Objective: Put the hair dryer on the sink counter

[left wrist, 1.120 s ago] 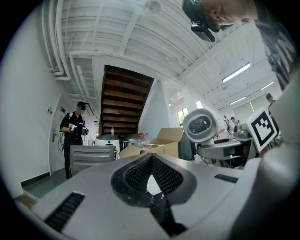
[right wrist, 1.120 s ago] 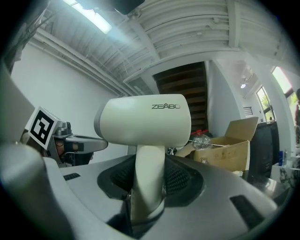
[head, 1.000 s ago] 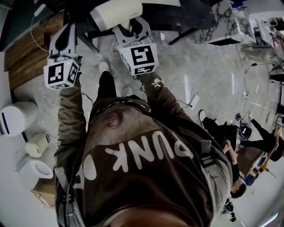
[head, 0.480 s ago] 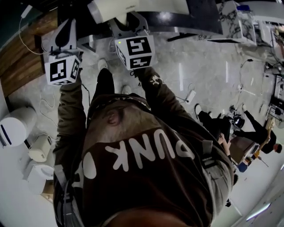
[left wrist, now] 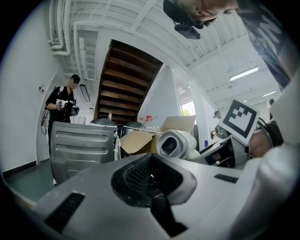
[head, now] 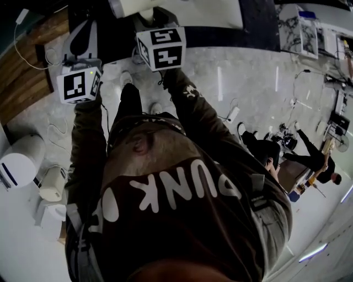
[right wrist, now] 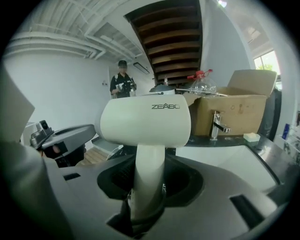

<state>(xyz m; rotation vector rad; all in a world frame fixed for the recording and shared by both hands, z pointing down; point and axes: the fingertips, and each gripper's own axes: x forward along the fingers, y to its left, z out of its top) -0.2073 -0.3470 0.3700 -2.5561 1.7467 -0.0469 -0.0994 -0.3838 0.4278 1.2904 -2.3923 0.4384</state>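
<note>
My right gripper [right wrist: 147, 197] is shut on the handle of the cream hair dryer [right wrist: 145, 119], which stands upright with its barrel across the view. In the head view the right gripper [head: 151, 19] holds the hair dryer [head: 132, 6] at the top edge, by the dark sink counter [head: 259, 27]. Behind the dryer stand the faucet [right wrist: 218, 125], the dark counter [right wrist: 262, 140] and the white basin [right wrist: 225, 157]. My left gripper [head: 83, 38] hangs to the left, apart from the dryer; its jaws [left wrist: 152, 183] look shut with nothing between them. From the left gripper view the hair dryer [left wrist: 176, 143] shows end-on.
A cardboard box [right wrist: 234, 110] with a plastic bottle sits on the counter behind the faucet. White appliances [head: 19, 160] and cables lie on the floor at my left. People sit at the right [head: 265, 151]; another stands in the background [left wrist: 61, 105]. A grey metal panel [left wrist: 82, 145] is ahead of the left gripper.
Both grippers have moved up and forward in the head view. The right one carried the hair dryer closer to the counter at the top edge.
</note>
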